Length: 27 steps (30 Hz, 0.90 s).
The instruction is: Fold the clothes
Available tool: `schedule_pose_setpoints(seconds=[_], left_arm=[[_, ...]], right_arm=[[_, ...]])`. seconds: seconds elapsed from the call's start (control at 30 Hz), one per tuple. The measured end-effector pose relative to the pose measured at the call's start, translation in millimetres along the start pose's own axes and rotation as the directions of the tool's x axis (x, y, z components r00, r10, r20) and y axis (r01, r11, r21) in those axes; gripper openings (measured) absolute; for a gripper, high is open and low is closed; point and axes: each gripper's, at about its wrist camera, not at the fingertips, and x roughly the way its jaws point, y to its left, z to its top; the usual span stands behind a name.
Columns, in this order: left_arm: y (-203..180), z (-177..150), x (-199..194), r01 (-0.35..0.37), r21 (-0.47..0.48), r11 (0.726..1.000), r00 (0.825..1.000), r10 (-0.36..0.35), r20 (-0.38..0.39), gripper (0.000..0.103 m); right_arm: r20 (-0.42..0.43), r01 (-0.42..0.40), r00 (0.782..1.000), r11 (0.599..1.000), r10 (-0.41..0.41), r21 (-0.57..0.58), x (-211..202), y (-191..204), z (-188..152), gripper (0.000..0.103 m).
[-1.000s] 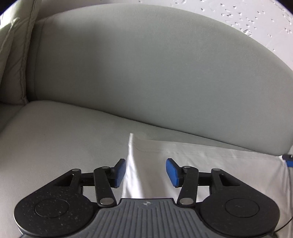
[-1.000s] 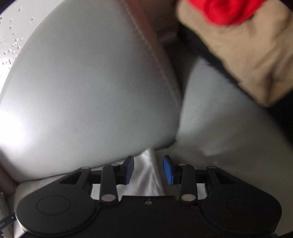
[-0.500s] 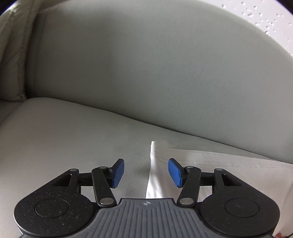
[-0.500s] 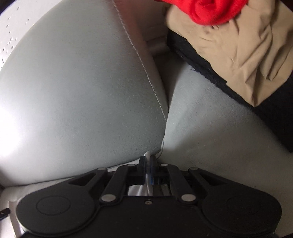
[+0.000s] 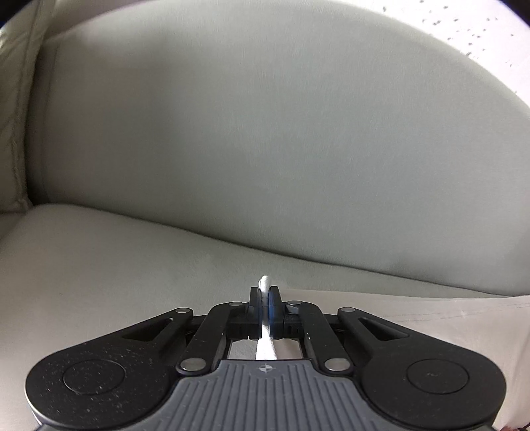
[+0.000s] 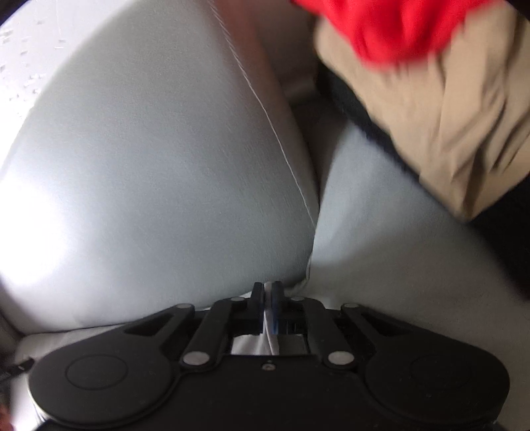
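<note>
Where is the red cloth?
In the right wrist view, the red cloth sits at the top right, on a tan garment piled on the sofa seat.

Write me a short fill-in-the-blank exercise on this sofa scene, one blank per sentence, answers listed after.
1. The left tongs are shut on a fold of ____ cloth.
2. The right tongs are ____ on a corner of that cloth.
3. The crumpled red garment lies on top of a ____ garment.
4. The cloth rests on the pale grey sofa's ____.

Answers: white; shut; tan; seat
</note>
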Motion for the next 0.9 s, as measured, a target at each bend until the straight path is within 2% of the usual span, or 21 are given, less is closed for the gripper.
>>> schedule_pose_setpoints(seconds=[0.17, 0.33, 0.47, 0.6, 0.63, 0.7, 0.73, 0.77, 0.83, 0.87, 0.9], left_arm=[[-0.7, -2.1, -45.6, -0.011, 0.019, 1.000, 0.999, 0.010, 0.051, 0.003], [15.0, -6.7, -103.6, 0.021, -0.092, 0.996, 0.997, -0.014, 0.073, 0.003], [35.1, -24.5, -160.0, 0.068, -0.154, 0.986, 0.995, -0.057, 0.077, 0.003], [44.7, -51.9, -210.5, 0.076, -0.134, 0.988, 0.997, -0.072, 0.033, 0.003], [44.6, -61.0, -218.8, 0.069, -0.120, 0.990, 0.998, -0.069, 0.010, 0.003], [37.3, -81.6, -227.9, 0.033, -0.068, 0.997, 0.998, -0.037, -0.054, 0.004], [30.4, -92.3, -232.7, 0.007, -0.016, 1.000, 0.997, -0.008, -0.081, 0.004], [17.2, -103.7, -238.1, -0.035, 0.087, 0.996, 0.995, 0.044, -0.094, 0.004], [-8.9, -126.3, -249.4, -0.106, 0.284, 0.953, 0.986, 0.138, -0.094, 0.005], [-18.8, -135.3, -256.5, -0.111, 0.339, 0.934, 0.987, 0.143, -0.071, 0.005], [-24.3, -141.1, -264.2, -0.098, 0.345, 0.933, 0.990, 0.127, -0.064, 0.005]], right_arm=[[0.085, -0.022, 0.996, 1.000, 0.024, -0.017, -50.1, 13.2, -9.0, 0.004], [0.132, -0.053, 0.990, 0.998, 0.050, 0.021, -119.7, 14.7, -28.0, 0.004], [0.131, -0.088, 0.988, 0.994, 0.078, 0.068, -182.3, 7.9, -56.6, 0.004], [0.096, -0.086, 0.992, 0.991, 0.076, 0.101, -228.9, -5.0, -69.6, 0.004], [0.078, -0.075, 0.995, 0.991, 0.067, 0.110, -233.9, -13.6, -60.1, 0.004], [0.037, -0.045, 0.998, 0.991, 0.041, 0.127, -261.0, -24.9, -75.5, 0.004], [0.017, -0.029, 0.999, 0.990, 0.027, 0.136, -276.2, -30.1, -84.7, 0.004], [-0.002, -0.011, 1.000, 0.989, 0.011, 0.146, -292.9, -34.6, -97.6, 0.004], [-0.026, 0.021, 1.000, 0.985, -0.017, 0.169, -304.9, -47.7, -117.3, 0.004], [-0.034, 0.036, 0.999, 0.983, -0.030, 0.179, -311.2, -53.5, -126.3, 0.004], [-0.030, 0.045, 0.999, 0.982, -0.040, 0.186, -318.5, -57.0, -132.5, 0.004]])
